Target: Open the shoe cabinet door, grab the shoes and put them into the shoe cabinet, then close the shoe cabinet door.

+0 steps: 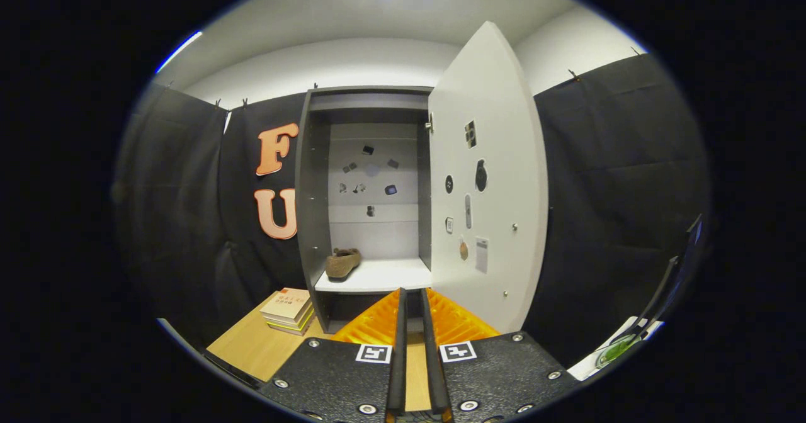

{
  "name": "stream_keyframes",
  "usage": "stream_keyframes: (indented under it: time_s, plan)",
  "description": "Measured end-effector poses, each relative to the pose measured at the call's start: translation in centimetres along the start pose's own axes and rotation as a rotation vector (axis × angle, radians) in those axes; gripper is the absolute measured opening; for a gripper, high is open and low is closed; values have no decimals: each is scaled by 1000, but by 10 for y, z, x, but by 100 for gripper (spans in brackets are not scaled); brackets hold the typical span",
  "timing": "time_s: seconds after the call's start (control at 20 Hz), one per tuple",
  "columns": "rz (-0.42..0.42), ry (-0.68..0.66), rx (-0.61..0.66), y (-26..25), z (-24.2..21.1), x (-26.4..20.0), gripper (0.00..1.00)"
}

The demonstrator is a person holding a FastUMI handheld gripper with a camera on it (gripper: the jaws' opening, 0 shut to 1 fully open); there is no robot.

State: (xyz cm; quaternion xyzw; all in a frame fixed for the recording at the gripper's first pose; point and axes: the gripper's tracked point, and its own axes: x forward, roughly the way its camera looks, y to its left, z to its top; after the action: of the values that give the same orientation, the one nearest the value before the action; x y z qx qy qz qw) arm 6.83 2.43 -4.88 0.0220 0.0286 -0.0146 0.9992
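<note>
In the gripper view, the gripper [412,298] points at the shoe cabinet [368,203], which stands straight beyond its fingers [378,322] on the wooden bench [252,347]. The fingers are drawn nearly together with only a narrow gap between them, and they grip nothing. The cabinet door [488,184] stands swung open, beyond the fingers and to their right, its inner face dotted with small stickers. A single brown shoe [342,263] lies on the white shelf [384,276] inside the cabinet, at the shelf's left side, beyond the fingertips and slightly left of them. A stack of books [288,310] rests on the bench left of the fingers, just beside the cabinet's left wall.
</note>
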Motion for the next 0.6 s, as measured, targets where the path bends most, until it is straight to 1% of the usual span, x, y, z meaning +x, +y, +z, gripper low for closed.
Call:
stream_keyframes:
  time_s: [0.1, 0.2, 0.6]
  plan:
    - [37, 25, -1, 17, -16, 8, 16]
    - [68, 73, 9, 33, -42, 15, 17]
    - [150, 333, 32, 76, -185, 42, 17]
